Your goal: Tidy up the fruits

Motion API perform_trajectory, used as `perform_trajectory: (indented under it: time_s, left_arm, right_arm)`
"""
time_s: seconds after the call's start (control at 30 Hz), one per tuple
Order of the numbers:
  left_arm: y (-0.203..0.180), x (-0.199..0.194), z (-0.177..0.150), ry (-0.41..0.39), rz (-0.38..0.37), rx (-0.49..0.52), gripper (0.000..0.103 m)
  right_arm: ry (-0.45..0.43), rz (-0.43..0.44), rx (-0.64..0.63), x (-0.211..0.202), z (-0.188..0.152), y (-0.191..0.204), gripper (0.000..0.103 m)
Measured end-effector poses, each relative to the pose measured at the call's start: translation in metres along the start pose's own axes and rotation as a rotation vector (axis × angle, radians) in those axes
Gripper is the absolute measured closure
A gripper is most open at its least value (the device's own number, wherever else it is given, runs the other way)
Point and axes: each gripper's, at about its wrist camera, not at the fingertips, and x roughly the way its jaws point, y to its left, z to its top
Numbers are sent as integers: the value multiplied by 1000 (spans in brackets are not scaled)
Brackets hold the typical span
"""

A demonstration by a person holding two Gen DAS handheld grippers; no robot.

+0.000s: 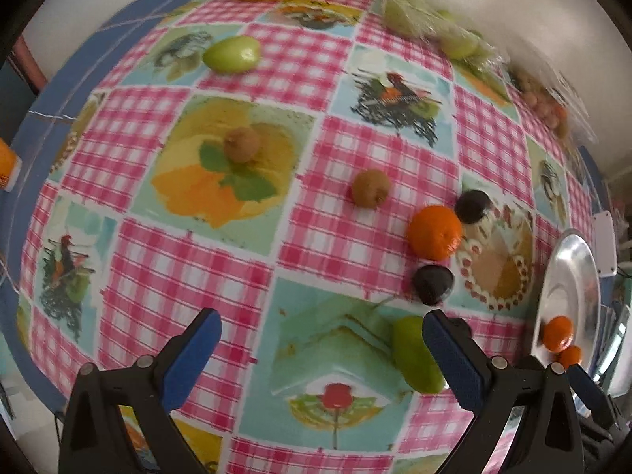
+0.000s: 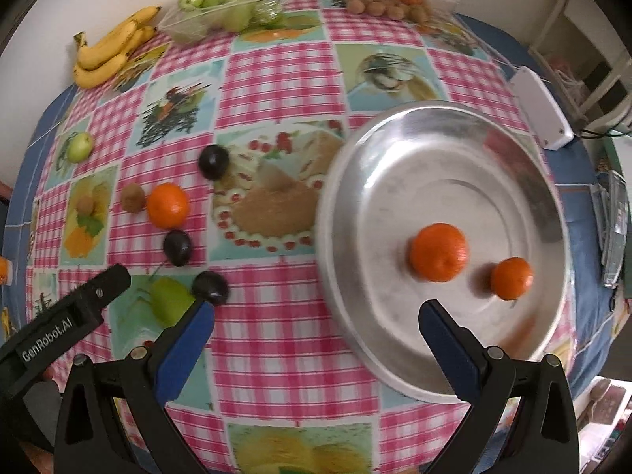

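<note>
Fruits lie scattered over the round table under its pink-checked picture tablecloth, and we judge the sorting barely begun: the wide shiny metal tray, filling the right half of the right wrist view, holds only a large orange mandarin and a smaller orange mandarin. Left of the tray, in mid-frame, a third orange mandarin sits among three dark round plums, with a brown kiwi just beside it and a second brown kiwi further left. A green pear-like fruit lies low in the left wrist view, partly behind a finger, and a green apple rests alone toward the upper left. Along the far edge, at the top of both views, we see a bunch of yellow bananas, a clear plastic box of green fruit and a clear box of small brownish fruit; whether these count as sorted, we cannot tell. Our left gripper and right gripper both hover with jaws spread wide, holding nothing. A white plastic device near the tray's upper right rim is off the path; only the crowded plums look awkward.
</note>
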Motion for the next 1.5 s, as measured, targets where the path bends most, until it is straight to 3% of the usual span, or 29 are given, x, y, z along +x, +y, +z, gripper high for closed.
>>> perform_trajectory:
  time_s: [0.47,0.77,0.87,1.0,1.23,1.5]
  left_arm:
    - [-31,19,-11,64,-67,62,4]
    - [-38,25,-14,94,-183,48,36]
    - [-40,23,-14,99,-233,34,51]
    - [-45,23,-16,94,-224,43,59]
    - [-32,25,-10,106,-249,18,61]
    - [3,11,-2,68,-205,-46,62]
  right_arm:
    - [-26,-3,69,-11,1,-18,0]
    - [-24,-3,73,-11,1,-16,0]
    - [-24,-3,73,-12,2,-16,0]
    - [-24,-2,74,-12,2,-16,0]
    - [-25,11,65,-12,4,-10,0]
    - [-24,34,61,-11,4,-2,0]
